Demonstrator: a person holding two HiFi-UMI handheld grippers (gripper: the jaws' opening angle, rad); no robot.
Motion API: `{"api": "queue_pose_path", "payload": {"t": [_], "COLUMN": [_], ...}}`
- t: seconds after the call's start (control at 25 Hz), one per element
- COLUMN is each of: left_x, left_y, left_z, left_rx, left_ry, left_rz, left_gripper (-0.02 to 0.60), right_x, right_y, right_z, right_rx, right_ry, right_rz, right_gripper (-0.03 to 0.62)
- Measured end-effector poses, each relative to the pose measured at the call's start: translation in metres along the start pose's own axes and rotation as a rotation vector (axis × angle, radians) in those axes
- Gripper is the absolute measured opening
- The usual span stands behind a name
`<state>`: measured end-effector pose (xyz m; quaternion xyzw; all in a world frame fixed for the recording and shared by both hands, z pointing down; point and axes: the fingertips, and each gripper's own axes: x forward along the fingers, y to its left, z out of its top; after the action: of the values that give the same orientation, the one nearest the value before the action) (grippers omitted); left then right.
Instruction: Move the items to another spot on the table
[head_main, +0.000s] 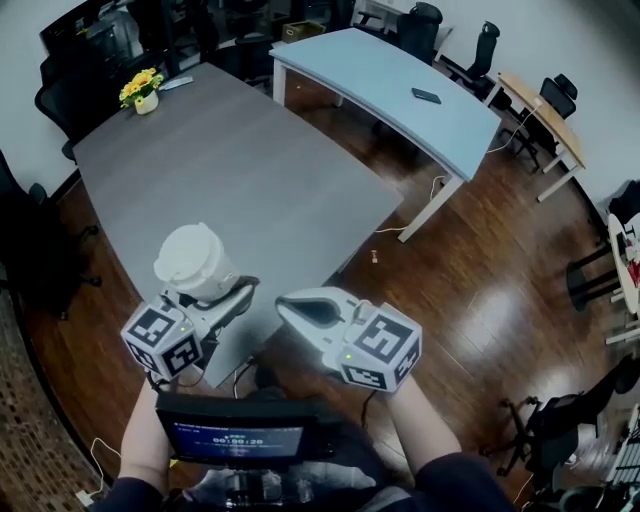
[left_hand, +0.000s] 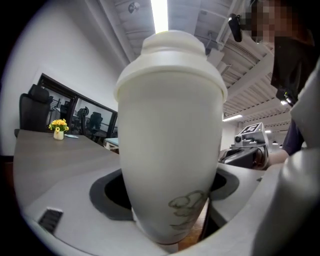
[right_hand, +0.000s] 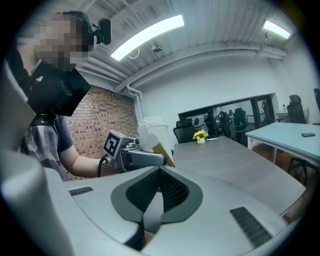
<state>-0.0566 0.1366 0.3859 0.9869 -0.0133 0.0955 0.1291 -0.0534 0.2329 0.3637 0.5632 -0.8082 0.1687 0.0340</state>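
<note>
Currently both grippers sit close to the person's body at the near corner of the grey table (head_main: 250, 180). The left gripper (head_main: 225, 292) has its jaws closed on a white paper cup (head_main: 195, 262) with a domed lid. In the left gripper view the cup (left_hand: 170, 135) fills the gap, both jaws pressing on its lower wall, with a faint greenish mark low on its side. The cup stands upright. We cannot tell whether its base touches the tabletop.

The right gripper (head_main: 290, 308) is just beside the left one and apart from it. Its jaws are fully together with nothing between them, and the right gripper view shows the dark pads meeting along one line. That view also catches the left gripper and the cup (right_hand: 150, 131) off to the side.

At the far end of the grey table we note a small pot of yellow flowers (head_main: 141, 90). A light blue table (head_main: 380, 80) stands beyond, well apart, with a dark flat phone-like object (head_main: 426, 96) on it. Dark office chairs ring the room on a glossy wood floor (head_main: 480, 300). A small screen (head_main: 240, 438) hangs at the person's chest.
</note>
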Motion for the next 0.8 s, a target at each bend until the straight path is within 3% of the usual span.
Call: {"api": "queue_pose_path", "payload": {"t": [0.28,0.52,0.8], "left_x": [-0.016,-0.009,0.014], "left_y": [0.042,0.053,0.056], "left_z": [-0.023,-0.053,-0.070], "left_rx": [0.032,0.131,0.091], "left_ry": [0.039,0.121,0.105], "left_rz": [0.043,0.078,0.186], "left_gripper": [0.425,0.425,0.425], "right_x": [0.035,0.041,0.023], "right_y": [0.000,-0.023,-0.056], "right_z": [-0.006,-0.011,-0.031], "right_rx": [0.041,0.104,0.203], "right_ry": [0.048,0.022,0.039], "right_rz": [-0.007,-0.029,-0.005], "right_gripper": [-0.017,-0.017,-0.017]}}
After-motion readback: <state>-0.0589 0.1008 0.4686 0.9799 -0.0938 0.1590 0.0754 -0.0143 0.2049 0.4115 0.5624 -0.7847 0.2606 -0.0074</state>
